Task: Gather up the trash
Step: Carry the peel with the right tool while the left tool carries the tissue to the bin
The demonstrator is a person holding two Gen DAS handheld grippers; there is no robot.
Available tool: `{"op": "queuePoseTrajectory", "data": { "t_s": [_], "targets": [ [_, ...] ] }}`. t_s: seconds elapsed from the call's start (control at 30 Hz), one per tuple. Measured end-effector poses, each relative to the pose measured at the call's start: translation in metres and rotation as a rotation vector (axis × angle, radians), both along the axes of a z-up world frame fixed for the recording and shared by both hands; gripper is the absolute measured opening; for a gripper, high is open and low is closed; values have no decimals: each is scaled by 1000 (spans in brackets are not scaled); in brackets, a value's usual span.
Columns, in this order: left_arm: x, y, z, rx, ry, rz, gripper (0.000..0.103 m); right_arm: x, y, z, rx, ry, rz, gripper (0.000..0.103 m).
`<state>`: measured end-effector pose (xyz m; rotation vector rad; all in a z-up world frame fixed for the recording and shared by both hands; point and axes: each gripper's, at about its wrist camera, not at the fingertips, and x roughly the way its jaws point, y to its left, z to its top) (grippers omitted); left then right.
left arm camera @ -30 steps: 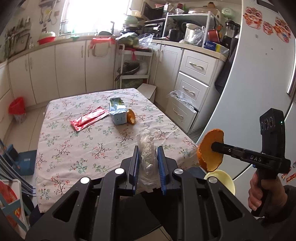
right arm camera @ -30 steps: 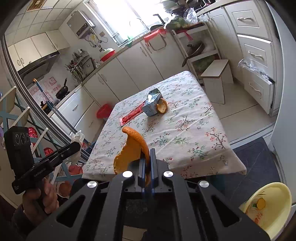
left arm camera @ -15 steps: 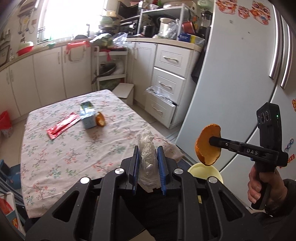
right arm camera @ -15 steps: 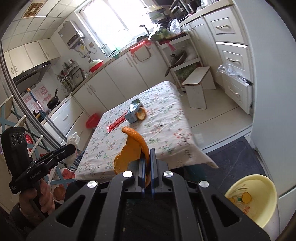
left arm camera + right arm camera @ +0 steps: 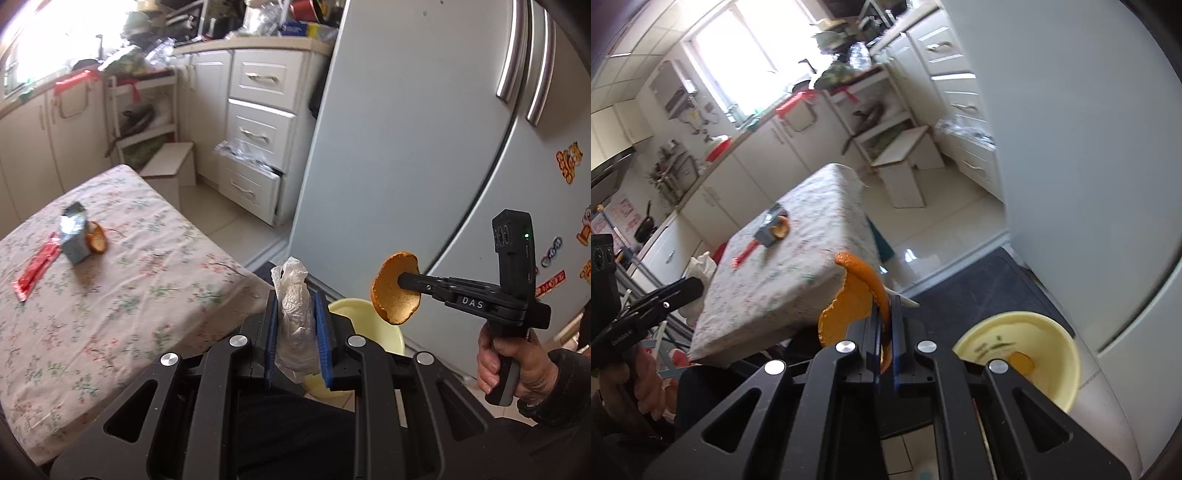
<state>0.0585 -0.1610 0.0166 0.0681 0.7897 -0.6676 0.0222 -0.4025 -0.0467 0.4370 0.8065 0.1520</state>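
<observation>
My left gripper [image 5: 298, 301] is shut on a crumpled white plastic wrapper [image 5: 293, 317], held in the air past the table corner. My right gripper [image 5: 885, 306] is shut on a curved orange peel [image 5: 849, 306]; it also shows in the left wrist view [image 5: 402, 280] with the peel [image 5: 391, 295] above a yellow bin [image 5: 369, 325]. The yellow bin [image 5: 1056, 343] stands on the floor by the fridge and holds some scraps. On the floral table [image 5: 110, 295] lie a silver-blue carton [image 5: 74, 232], another orange peel [image 5: 96, 242] and a red wrapper [image 5: 35, 271].
A grey fridge [image 5: 424, 129] stands right of the bin. A dark mat [image 5: 979, 288] lies under the bin. White drawers [image 5: 258, 136] with one open, a small white stool [image 5: 171, 166] and cluttered counters line the far wall.
Both grippers have swung right, away from the table toward the fridge. The yellow bin has come closer and lies just beneath the orange peel. Both grips are unchanged.
</observation>
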Motion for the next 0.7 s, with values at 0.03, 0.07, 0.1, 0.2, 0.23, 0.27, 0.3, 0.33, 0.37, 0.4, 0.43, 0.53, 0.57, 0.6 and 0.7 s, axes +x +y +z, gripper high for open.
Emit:
{"op": "queuePoseTrajectory", "data": {
  "t_s": [0.03, 0.07, 0.1, 0.2, 0.23, 0.27, 0.3, 0.33, 0.37, 0.4, 0.43, 0.53, 0.57, 0.6, 0.7],
  "targets": [
    [4, -9, -4, 2, 17, -22, 18, -1, -5, -5, -8, 12, -12, 5],
    [6, -19, -8, 6, 30, -42, 18, -2, -9, -10, -15, 24, -24, 5],
    [7, -28, -12, 12, 39, -61, 18, -4, -15, -17, -13, 41, -38, 5],
    [10, -62, -26, 39, 73, -141, 18, -8, -25, -28, -9, 70, -66, 5],
    [10, -69, -30, 46, 81, -159, 18, -9, -29, -32, -6, 79, -75, 5],
    [11, -78, -36, 55, 94, -179, 18, -10, -32, -35, -4, 87, -82, 5],
    [12, -90, -44, 66, 114, -203, 18, -11, -34, -38, -4, 94, -88, 5],
    [13, -97, -49, 71, 128, -217, 18, -11, -37, -41, -6, 99, -93, 5],
    [15, -106, -56, 76, 149, -233, 18, -12, -39, -43, -7, 104, -98, 5],
    [16, -115, -65, 82, 176, -251, 18, -12, -42, -45, -6, 108, -103, 5],
    [18, -120, -70, 87, 189, -262, 18, -13, -44, -47, -7, 114, -110, 5],
    [20, -139, -85, 107, 222, -298, 18, -16, -50, -52, -14, 129, -126, 5],
    [20, -144, -89, 112, 232, -307, 18, -17, -52, -54, -14, 134, -132, 5],
    [21, -147, -91, 116, 238, -312, 18, -17, -54, -56, -15, 138, -135, 5],
    [25, -160, -106, 136, 283, -338, 19, -18, -61, -63, -12, 152, -145, 5]
  ]
}}
